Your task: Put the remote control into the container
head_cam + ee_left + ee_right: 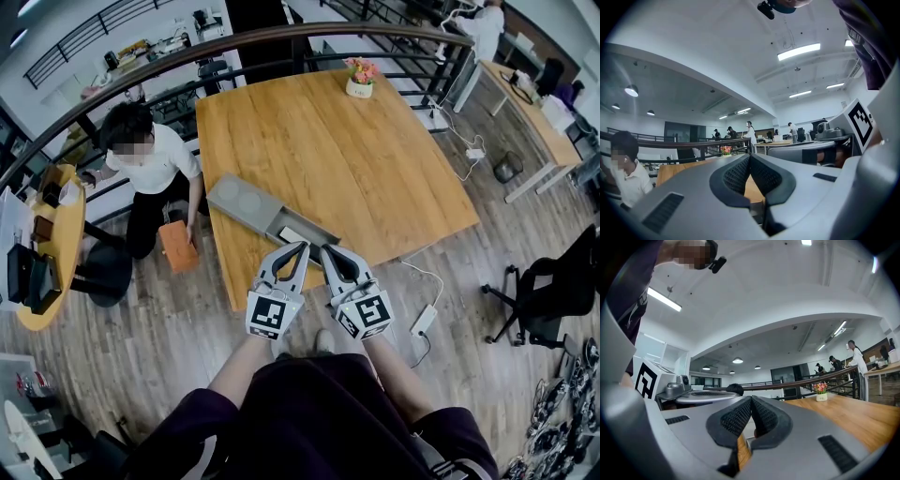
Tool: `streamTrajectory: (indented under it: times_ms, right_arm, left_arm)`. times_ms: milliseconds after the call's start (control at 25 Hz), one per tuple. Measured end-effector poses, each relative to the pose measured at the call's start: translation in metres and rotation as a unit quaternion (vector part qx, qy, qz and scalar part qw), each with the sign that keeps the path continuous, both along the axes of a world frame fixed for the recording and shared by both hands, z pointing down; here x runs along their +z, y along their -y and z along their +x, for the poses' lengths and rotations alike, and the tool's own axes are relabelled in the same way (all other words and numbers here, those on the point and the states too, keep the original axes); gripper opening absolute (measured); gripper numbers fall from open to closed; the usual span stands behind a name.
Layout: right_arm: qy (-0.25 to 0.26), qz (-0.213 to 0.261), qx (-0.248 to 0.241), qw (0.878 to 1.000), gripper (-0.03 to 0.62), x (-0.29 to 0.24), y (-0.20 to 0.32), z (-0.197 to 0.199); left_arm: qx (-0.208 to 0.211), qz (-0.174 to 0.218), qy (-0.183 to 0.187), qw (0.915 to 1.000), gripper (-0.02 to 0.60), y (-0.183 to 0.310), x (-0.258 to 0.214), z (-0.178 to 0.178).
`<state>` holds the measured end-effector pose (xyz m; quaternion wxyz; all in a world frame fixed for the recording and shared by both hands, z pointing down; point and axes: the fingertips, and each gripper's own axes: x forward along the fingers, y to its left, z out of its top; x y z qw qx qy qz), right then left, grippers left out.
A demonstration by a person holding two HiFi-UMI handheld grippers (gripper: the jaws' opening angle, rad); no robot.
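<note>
- Your left gripper (301, 247), at lower centre of the head view, has its jaws pressed together on nothing.
- Your right gripper (327, 250), just beside it, is likewise closed and empty.
- The grey container (246, 204) lies on the wooden table (375, 169), just beyond both tips.
- What looks like the remote control (293, 234) lies in the container's near end.

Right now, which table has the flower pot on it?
The big square wooden table in the middle; the flower pot stands near its far edge. The round yellow table and the long desk at top right have none.
</note>
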<state>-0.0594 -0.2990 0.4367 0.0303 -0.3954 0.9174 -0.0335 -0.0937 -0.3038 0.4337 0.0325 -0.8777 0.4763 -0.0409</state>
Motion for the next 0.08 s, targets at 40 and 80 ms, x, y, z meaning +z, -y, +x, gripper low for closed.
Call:
streamTrajectory:
  times_ms: [40, 80]
  right_arm:
    - [0.0, -0.001, 0.0, 1.0, 0.018, 0.0006, 0.0002, 0.0005]
    - [0.0, -0.002, 0.0, 1.0, 0.018, 0.0011, 0.0003, 0.001]
  left_arm:
    - [0.0, 0.003, -0.002, 1.0, 0.012, 0.0006, 0.0001, 0.0004]
    - [0.0, 0.006, -0.004, 1.0, 0.012, 0.0013, 0.0002, 0.0008]
